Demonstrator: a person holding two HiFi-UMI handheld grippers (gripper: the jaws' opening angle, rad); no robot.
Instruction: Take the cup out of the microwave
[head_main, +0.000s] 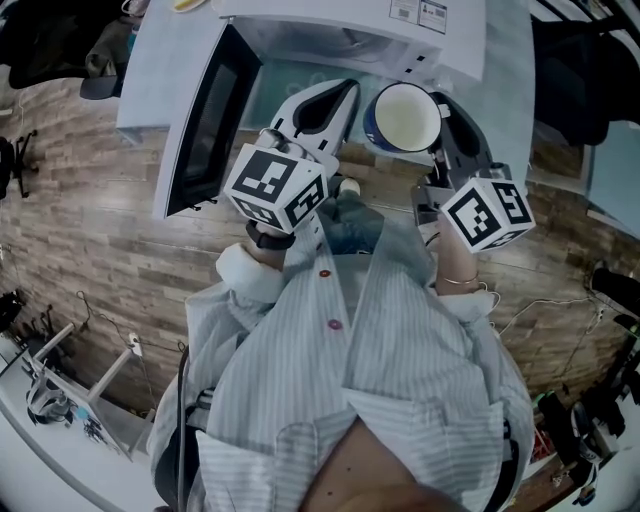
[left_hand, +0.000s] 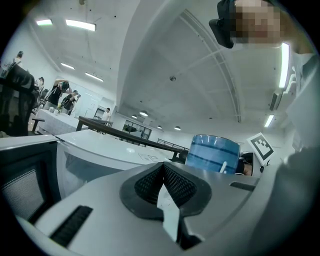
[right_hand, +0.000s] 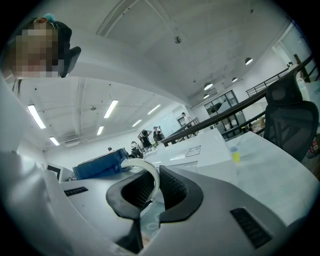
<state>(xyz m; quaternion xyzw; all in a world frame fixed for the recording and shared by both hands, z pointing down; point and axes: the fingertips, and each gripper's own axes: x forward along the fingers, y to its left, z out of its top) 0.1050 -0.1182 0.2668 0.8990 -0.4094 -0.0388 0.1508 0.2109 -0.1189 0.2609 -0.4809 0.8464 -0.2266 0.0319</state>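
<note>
A blue cup with a white inside hangs upright in front of the open microwave. My right gripper is shut on the cup's white handle, which curves between the black pads; the blue cup wall shows just beyond them. My left gripper is just left of the cup, shut with nothing between its pads. In the left gripper view the cup stands to the right, beyond the jaws. The microwave door is swung open at the left.
The microwave stands on a pale table above a wood-plank floor. In the right gripper view a small yellow cup is on the table and an office chair is at the right. People stand far off.
</note>
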